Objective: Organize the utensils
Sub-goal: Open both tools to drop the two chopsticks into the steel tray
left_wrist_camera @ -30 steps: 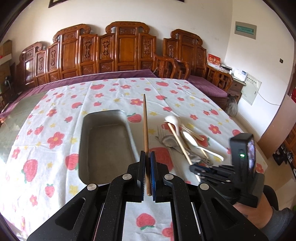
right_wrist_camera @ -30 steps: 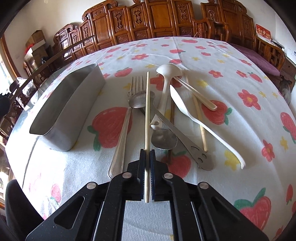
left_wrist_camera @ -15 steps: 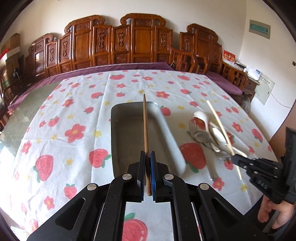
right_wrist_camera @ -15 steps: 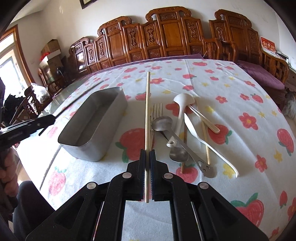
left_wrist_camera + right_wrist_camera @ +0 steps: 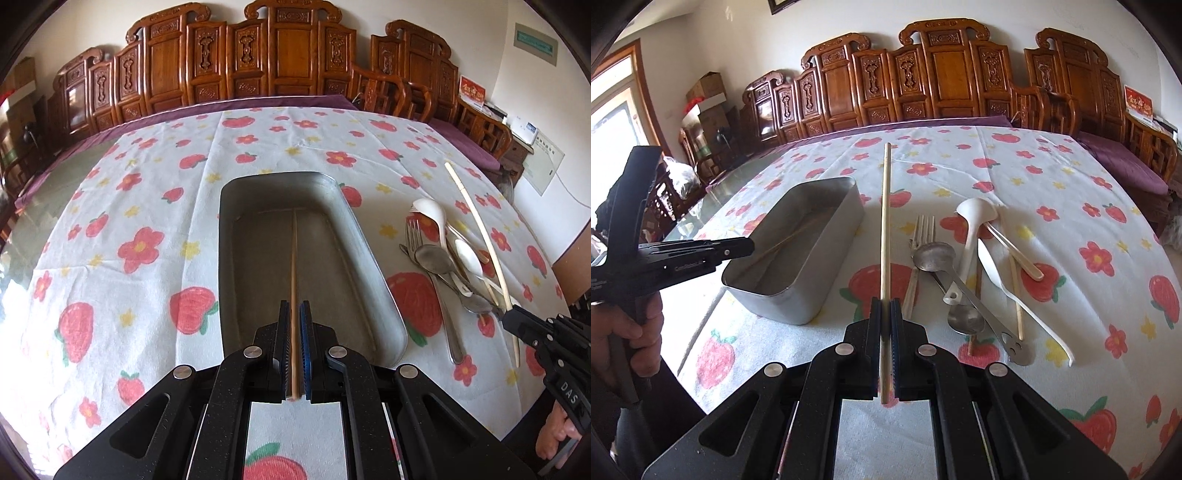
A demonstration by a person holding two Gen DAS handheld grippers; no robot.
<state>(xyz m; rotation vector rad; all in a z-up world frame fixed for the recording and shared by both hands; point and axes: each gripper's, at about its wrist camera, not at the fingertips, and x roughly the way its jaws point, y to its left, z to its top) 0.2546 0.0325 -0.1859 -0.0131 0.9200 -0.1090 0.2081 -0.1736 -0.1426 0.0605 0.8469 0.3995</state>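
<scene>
Left gripper (image 5: 294,350): clamped on brown chopstick (image 5: 294,280), tip down inside tin (image 5: 369,258).
Right gripper (image 5: 885,343): clamped on pale chopstick (image 5: 885,221), held above cloth (image 5: 1071,192) between tin and pile.
Pile: fork (image 5: 918,258), metal spoons (image 5: 932,254), white spoons (image 5: 975,221) overlapping, right of tin.

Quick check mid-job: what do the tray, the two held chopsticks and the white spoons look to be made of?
Tray: metal, likely stainless steel; dull grey brushed sheen, thin rolled rim.
Left chopstick: probably wood or bamboo; matte reddish brown.
Right chopstick: likely bamboo; pale tan, matte.
White spoons: smooth, uniform off-white; plastic or melamine, possibly ceramic.
</scene>
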